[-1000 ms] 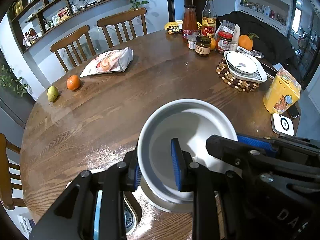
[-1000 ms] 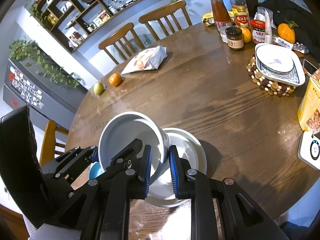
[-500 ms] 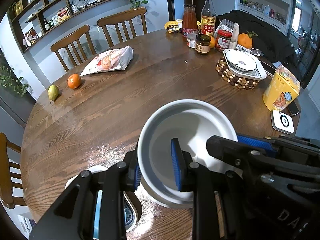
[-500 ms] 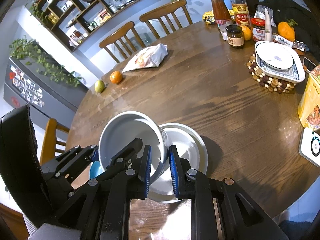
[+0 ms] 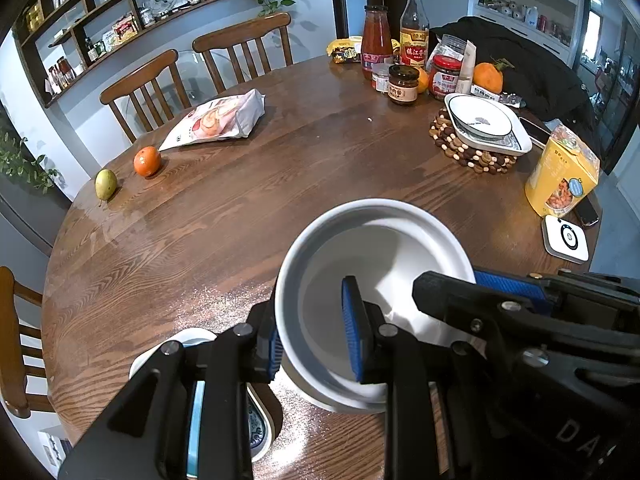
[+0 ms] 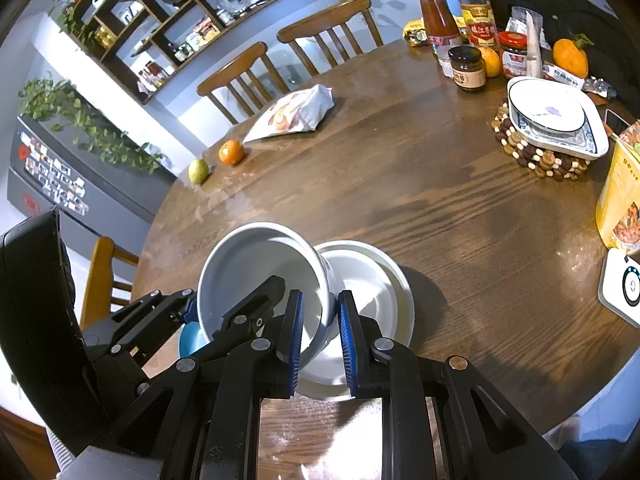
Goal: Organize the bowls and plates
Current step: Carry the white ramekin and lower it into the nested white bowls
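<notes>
Presently both the left tongs [image 5: 314, 338] and right tongs [image 6: 319, 334] clamp narrowly on the empty white bowl's [image 6: 256, 264] rim, tilted above an empty white plate [image 6: 372, 276].

Both views are evenly and brightly lit by cool daylight. A window [image 5: 596, 36] at the far right is seen blown out. Pale glare is spread across the wooden table [image 5: 248, 216], and a soft shadow is cast beside the white plate [image 6: 400, 280]. Straight lines are bowed by fisheye distortion, the corners are blackened by vignetting, and focus is held sharp throughout.
</notes>
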The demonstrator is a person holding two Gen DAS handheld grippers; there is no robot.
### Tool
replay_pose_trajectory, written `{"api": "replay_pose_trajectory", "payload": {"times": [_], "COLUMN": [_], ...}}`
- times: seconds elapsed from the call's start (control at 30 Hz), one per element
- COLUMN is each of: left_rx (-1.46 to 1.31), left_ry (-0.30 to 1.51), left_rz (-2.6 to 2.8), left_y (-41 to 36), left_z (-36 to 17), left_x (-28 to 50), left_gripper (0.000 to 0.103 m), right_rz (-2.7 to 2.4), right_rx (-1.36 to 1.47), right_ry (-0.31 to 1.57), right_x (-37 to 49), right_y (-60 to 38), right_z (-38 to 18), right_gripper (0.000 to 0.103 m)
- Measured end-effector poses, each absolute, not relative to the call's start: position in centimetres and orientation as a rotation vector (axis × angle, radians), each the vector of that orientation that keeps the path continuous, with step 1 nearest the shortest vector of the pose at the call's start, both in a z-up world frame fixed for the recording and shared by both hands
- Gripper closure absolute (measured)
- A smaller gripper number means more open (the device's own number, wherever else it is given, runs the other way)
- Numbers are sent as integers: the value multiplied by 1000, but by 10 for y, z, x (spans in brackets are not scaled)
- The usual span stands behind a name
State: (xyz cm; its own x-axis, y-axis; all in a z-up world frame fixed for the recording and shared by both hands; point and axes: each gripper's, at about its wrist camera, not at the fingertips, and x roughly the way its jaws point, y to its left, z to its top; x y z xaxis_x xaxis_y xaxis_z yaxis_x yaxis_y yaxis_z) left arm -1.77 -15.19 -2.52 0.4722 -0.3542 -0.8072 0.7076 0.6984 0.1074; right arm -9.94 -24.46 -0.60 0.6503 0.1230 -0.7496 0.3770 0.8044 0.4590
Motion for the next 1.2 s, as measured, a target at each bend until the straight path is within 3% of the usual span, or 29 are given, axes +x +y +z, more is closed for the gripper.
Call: {"api": "replay_pose_trajectory", "payload": {"times": [1.2], "left_rx": [483], "left_ry": [864], "left_rz": [-703], "left_y": [-159], "left_z": [-31], "left_x": [-11], "left_gripper": [81], "right_rz": [-175], "right_rx": [650], "right_ry": [876], "right_x": [-100], "right_y": [-248], "right_z": [-10], "right_gripper": [82]}}
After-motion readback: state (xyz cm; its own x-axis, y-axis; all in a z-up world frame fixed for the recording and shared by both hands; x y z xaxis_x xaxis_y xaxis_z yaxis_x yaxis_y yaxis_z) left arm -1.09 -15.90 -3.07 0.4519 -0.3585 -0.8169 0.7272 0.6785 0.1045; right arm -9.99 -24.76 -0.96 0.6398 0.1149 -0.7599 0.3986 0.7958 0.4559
